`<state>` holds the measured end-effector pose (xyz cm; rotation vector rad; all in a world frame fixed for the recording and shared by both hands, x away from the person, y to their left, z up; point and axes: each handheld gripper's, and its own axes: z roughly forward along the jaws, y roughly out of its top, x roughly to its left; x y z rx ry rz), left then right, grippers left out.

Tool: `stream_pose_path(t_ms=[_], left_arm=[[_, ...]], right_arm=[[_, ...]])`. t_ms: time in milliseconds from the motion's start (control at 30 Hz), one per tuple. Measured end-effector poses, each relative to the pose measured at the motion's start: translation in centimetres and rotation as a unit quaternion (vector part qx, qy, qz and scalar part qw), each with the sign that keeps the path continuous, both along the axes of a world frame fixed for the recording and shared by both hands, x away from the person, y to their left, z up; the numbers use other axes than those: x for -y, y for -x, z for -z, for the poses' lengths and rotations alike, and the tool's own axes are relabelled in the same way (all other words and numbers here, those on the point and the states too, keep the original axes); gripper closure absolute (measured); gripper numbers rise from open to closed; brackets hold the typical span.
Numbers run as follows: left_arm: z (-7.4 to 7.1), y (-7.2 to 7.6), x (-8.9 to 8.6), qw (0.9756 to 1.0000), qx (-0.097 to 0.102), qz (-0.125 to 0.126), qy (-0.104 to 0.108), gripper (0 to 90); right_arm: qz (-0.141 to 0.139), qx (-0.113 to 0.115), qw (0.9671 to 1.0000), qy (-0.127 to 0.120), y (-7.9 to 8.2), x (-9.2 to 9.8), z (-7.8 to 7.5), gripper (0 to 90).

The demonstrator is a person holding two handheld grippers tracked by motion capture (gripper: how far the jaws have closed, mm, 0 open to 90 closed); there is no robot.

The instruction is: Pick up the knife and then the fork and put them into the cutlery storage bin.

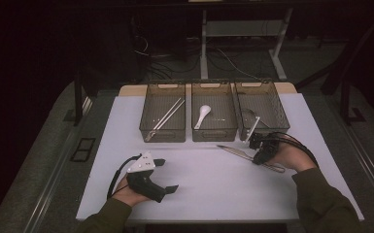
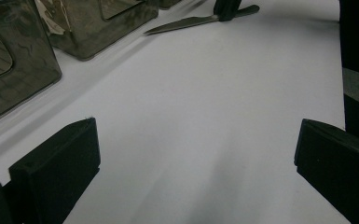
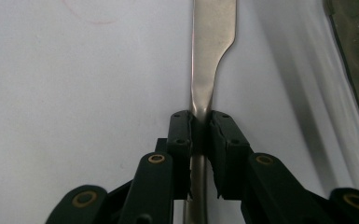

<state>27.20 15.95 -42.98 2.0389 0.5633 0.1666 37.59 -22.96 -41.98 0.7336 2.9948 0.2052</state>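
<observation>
A metal table knife (image 1: 233, 150) lies on the white mat (image 1: 213, 194), just in front of the baskets at the right. My right gripper (image 1: 258, 158) is shut on it where the blade meets the handle. In the right gripper view the pads (image 3: 181, 128) press the knife's neck from both sides and the blade (image 3: 213, 46) runs straight ahead. My left gripper (image 1: 167, 174) rests at the front left of the mat, open and with nothing between its jaws. In the left gripper view its jaws (image 2: 196, 140) stand wide apart over bare mat, with the knife (image 2: 182, 24) far ahead.
Three mesh baskets stand in a row at the back of the mat. The left one (image 1: 162, 135) holds chopsticks (image 1: 167, 115), the middle one (image 1: 214, 134) a white spoon (image 1: 203, 115), the right one (image 1: 280, 114) a pale utensil (image 1: 252, 127). Beyond the table are desk legs and cables.
</observation>
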Motion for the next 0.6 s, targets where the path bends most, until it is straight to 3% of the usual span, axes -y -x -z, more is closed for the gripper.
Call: stream_pose_path(t_ms=[267, 433, 600], left_arm=[[0.00, -0.01, 0.02, 1.0000, 0.000, 0.001, -0.001, 0.0], [0.02, -0.03, 0.01, 1.0000, -0.001, 0.000, 0.000, 0.0], [0.05, -0.03, 0.02, 1.0000, -0.001, -0.001, 0.003, 0.0]], right_arm=[[-0.012, -0.012, 0.9997, 0.020, -0.36, -0.58, -0.07, 79.7], [-0.014, -0.003, 0.9999, 0.007, -0.13, -0.21, -0.07, 79.9], [0.000, 0.000, 0.9998, -0.021, 0.37, 0.29, -0.19, 79.9]])
